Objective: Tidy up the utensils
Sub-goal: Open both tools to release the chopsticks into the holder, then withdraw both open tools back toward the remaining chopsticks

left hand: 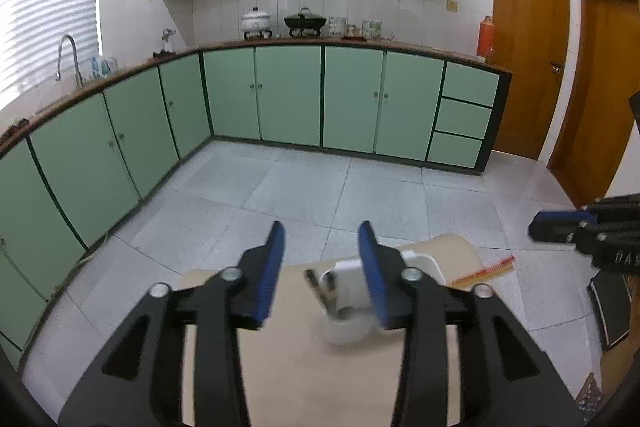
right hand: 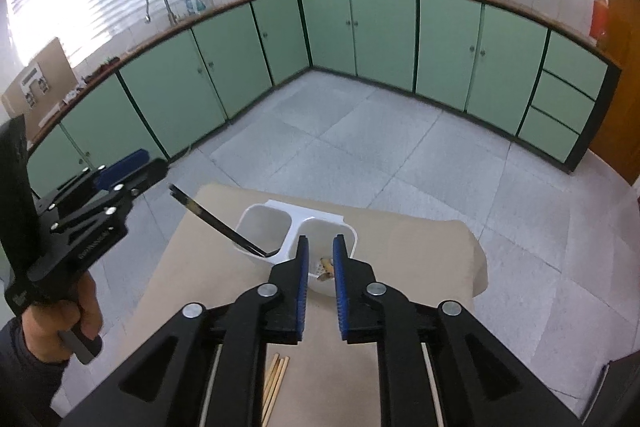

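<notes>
A white two-compartment utensil holder (right hand: 280,227) stands on a beige table (right hand: 420,251). A dark-handled utensil (right hand: 212,219) leans out of its left compartment. Light wooden sticks (right hand: 326,265) lie in the right compartment. My right gripper (right hand: 320,251) is open and empty, just above the right compartment. Several wooden chopsticks (right hand: 276,383) lie on the table under it. My left gripper (left hand: 320,247) is open and empty, above the holder (left hand: 352,291), where dark utensil handles (left hand: 320,287) stick up. It also shows at the left in the right wrist view (right hand: 132,167).
A red comb (left hand: 484,271) lies on the floor beyond the table's far right corner. Green cabinets (left hand: 288,95) run along the walls with pots on the counter. Dark boxes (left hand: 612,307) sit at the right. The table's far edge is just past the holder.
</notes>
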The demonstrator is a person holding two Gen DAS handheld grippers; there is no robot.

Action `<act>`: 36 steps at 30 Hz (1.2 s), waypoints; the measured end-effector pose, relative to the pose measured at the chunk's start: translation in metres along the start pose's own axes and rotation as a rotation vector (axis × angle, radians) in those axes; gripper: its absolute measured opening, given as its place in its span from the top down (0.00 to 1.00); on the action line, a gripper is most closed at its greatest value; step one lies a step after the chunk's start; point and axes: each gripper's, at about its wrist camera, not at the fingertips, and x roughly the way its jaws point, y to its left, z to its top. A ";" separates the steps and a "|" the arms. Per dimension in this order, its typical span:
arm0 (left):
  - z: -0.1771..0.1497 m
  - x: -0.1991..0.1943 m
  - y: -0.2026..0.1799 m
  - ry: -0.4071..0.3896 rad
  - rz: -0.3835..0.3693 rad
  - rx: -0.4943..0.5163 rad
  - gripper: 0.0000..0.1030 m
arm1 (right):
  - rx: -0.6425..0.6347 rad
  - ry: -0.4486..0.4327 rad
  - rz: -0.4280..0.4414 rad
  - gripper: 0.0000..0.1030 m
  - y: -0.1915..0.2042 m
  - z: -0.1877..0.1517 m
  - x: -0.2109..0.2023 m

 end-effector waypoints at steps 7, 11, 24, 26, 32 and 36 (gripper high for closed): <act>-0.084 -0.071 0.011 0.000 -0.008 -0.002 0.40 | -0.092 -0.172 -0.040 0.77 0.024 -0.131 -0.052; -0.158 -0.105 0.014 0.012 0.009 -0.040 0.34 | -0.074 -0.171 -0.041 0.75 0.040 -0.231 -0.046; -0.326 -0.160 -0.010 0.071 0.005 -0.157 0.33 | -0.123 -0.048 -0.039 0.76 0.109 -0.400 0.002; -0.333 -0.162 -0.014 0.082 -0.007 -0.159 0.33 | -0.126 -0.046 -0.046 0.76 0.111 -0.399 0.007; -0.349 -0.154 -0.022 0.114 -0.006 -0.127 0.33 | -0.135 -0.060 -0.035 0.76 0.111 -0.396 0.016; -0.358 -0.138 -0.029 0.151 -0.034 -0.107 0.33 | -0.145 -0.061 -0.032 0.83 0.105 -0.392 0.019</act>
